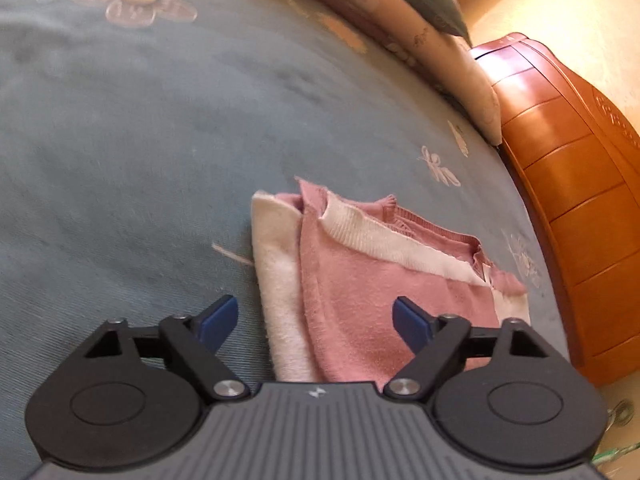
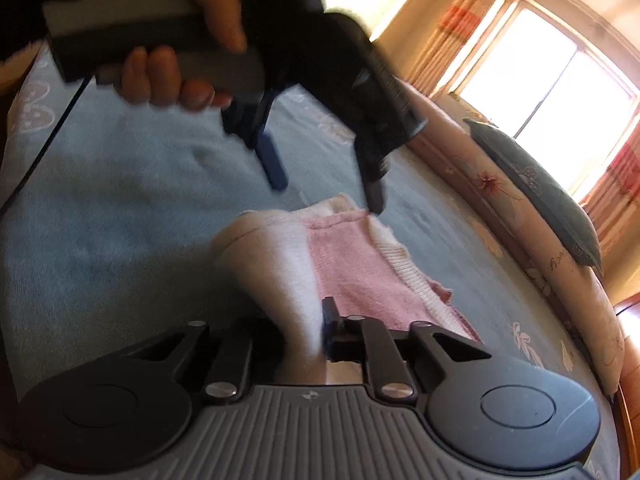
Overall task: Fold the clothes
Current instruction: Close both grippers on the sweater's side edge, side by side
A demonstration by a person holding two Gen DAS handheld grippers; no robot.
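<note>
A pink and white knitted garment (image 1: 360, 280) lies partly folded on the blue bedspread (image 1: 140, 140). My left gripper (image 1: 316, 322) hangs open just above its near edge, with nothing between the blue fingertips (image 1: 218, 322). In the right wrist view, my right gripper (image 2: 306, 340) is shut on a raised white fold of the garment (image 2: 280, 264), and the cloth runs up out of the jaws. The same view shows the left gripper (image 2: 324, 180) held in a person's hand (image 2: 172, 76), open above the far end of the garment.
Floral pillows (image 1: 432, 40) and a blue-grey cushion (image 2: 540, 192) line the far side of the bed. A wooden headboard (image 1: 580, 200) stands at the right. A bright window (image 2: 540, 72) with striped curtains lies beyond. A dark cable (image 2: 48, 136) trails at the left.
</note>
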